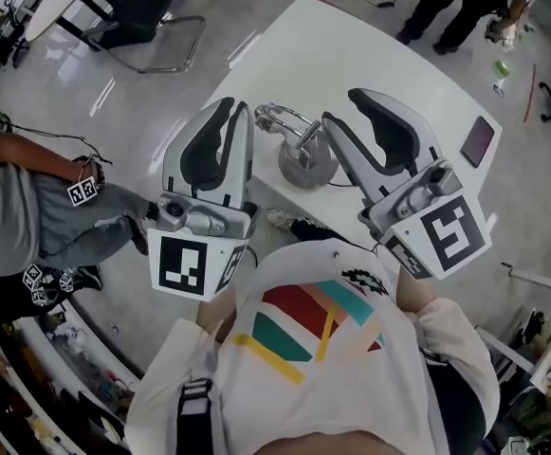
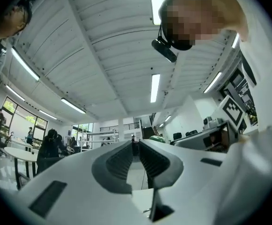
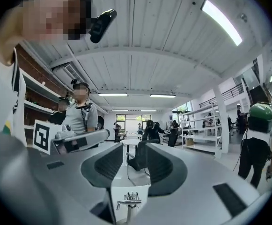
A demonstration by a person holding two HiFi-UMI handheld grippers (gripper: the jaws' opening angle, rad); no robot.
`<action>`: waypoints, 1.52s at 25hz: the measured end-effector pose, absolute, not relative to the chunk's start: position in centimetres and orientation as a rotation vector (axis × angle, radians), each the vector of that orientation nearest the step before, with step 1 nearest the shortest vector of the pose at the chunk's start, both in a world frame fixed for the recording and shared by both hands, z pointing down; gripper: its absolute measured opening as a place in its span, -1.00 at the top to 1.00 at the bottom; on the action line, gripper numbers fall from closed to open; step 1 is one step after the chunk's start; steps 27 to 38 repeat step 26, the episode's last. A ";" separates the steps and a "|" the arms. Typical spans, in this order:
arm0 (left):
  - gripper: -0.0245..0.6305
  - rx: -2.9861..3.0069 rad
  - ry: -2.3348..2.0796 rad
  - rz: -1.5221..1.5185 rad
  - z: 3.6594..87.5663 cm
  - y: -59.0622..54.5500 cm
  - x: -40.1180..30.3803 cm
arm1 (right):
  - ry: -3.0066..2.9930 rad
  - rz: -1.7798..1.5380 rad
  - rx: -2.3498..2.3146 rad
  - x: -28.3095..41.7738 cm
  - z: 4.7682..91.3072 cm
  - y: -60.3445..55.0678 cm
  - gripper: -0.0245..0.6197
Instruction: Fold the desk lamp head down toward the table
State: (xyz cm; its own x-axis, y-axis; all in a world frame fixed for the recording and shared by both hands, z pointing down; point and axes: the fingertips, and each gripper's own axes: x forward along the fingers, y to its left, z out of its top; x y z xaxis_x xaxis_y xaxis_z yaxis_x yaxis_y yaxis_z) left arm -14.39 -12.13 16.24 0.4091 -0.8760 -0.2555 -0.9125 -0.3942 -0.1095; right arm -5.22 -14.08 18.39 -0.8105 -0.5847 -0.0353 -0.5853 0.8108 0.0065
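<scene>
Spotting desk lamp [image 1: 303, 159] on white table [image 1: 351, 45], between my grippers; head looks folded low, hard to tell from above. Left gripper [image 1: 229, 112] jaws together, empty. Right gripper [image 1: 344, 107] jaws apart, empty. Both held high, guess to leave lamp free.

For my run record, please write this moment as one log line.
left gripper: shut, empty | right gripper: open, empty | desk lamp: on table, untouched

Silver desk lamp [image 1: 299, 150], upper centre of frame, round base standing on white table [image 1: 351, 55] near its front edge, arm and looped head reaching up-left from base.
</scene>
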 end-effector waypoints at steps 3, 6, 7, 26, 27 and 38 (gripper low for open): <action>0.64 -2.417 1.543 0.263 14.9 -9.8 -12.8 | 2.970 0.074 -0.970 -4.0 18.6 -12.2 0.44; 0.64 -2.419 1.530 0.282 14.5 -8.3 -11.6 | 2.993 0.109 -1.034 -3.1 19.4 -11.3 0.45; 0.64 -2.421 1.531 0.285 14.5 -8.0 -11.5 | 3.001 0.120 -1.047 -3.1 19.6 -11.1 0.45; 0.64 -2.398 1.578 0.369 13.9 -5.1 -10.9 | 2.934 0.357 -1.009 -2.0 17.0 -8.9 0.45; 0.64 -2.398 1.578 0.369 13.9 -5.1 -10.9 | 2.934 0.357 -1.009 -2.0 17.0 -8.9 0.45; 0.64 -2.398 1.578 0.369 13.9 -5.1 -10.9 | 2.934 0.357 -1.009 -2.0 17.0 -8.9 0.45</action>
